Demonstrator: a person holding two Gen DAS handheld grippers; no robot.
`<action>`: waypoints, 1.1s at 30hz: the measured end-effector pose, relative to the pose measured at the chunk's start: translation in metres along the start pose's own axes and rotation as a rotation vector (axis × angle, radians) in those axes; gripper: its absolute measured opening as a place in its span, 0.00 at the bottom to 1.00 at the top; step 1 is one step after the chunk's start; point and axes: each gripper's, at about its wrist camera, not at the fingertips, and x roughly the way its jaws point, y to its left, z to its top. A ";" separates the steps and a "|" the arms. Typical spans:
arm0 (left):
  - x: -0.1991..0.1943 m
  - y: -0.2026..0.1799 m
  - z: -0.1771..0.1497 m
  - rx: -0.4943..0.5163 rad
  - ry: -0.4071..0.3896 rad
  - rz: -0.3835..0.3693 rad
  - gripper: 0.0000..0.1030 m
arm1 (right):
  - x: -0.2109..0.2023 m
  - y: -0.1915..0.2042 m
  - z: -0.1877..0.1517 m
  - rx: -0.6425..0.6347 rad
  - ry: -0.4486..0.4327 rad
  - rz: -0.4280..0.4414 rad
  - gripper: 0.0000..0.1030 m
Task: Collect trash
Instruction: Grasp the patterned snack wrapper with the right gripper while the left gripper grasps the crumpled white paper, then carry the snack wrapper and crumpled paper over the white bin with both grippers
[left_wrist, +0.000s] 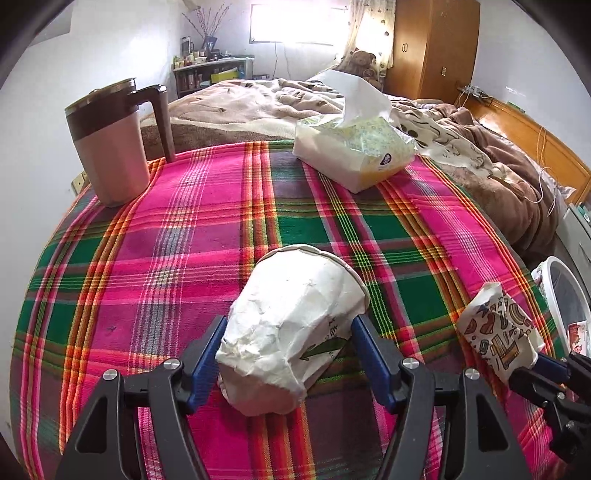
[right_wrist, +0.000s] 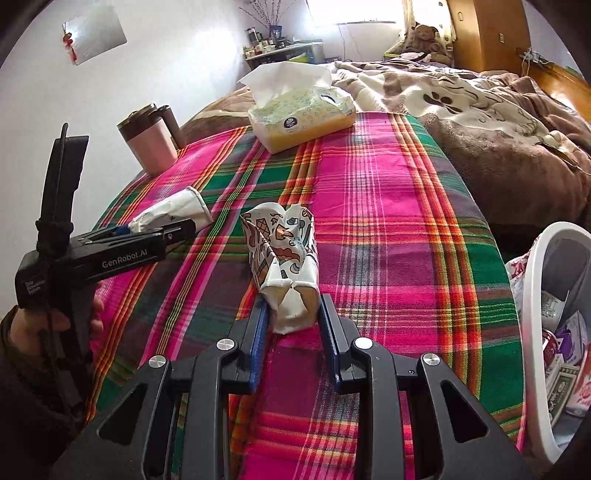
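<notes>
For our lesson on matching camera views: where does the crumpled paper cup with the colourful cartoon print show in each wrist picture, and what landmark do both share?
Left wrist view: the cartoon-print paper cup is at the lower right, near the white trash bin.
Right wrist view: the same cup lies at the centre, its base between the fingers of the right hand-held gripper.
Shared landmark: the yellow tissue pack at the far edge of the plaid cloth.

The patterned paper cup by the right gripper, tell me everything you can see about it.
The patterned paper cup is crushed and lies on its side on the plaid tablecloth. It looks like white paper printed with colourful doodles. Its folded-in base points toward the right gripper, its creased, caved-in mouth points away. The blue fingers flank the base end, apparently pressing its sides. The left wrist view shows the same cup near the table's right edge, beside the white trash bin.
</notes>
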 end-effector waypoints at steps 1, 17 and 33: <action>0.000 0.000 0.000 -0.002 -0.001 0.002 0.66 | 0.000 0.000 0.000 0.001 -0.001 0.000 0.27; -0.029 -0.013 -0.013 0.002 -0.047 0.023 0.35 | -0.011 -0.003 -0.002 0.009 -0.031 0.003 0.27; -0.097 -0.034 -0.032 -0.008 -0.146 0.012 0.35 | -0.053 -0.011 -0.009 0.016 -0.114 0.005 0.27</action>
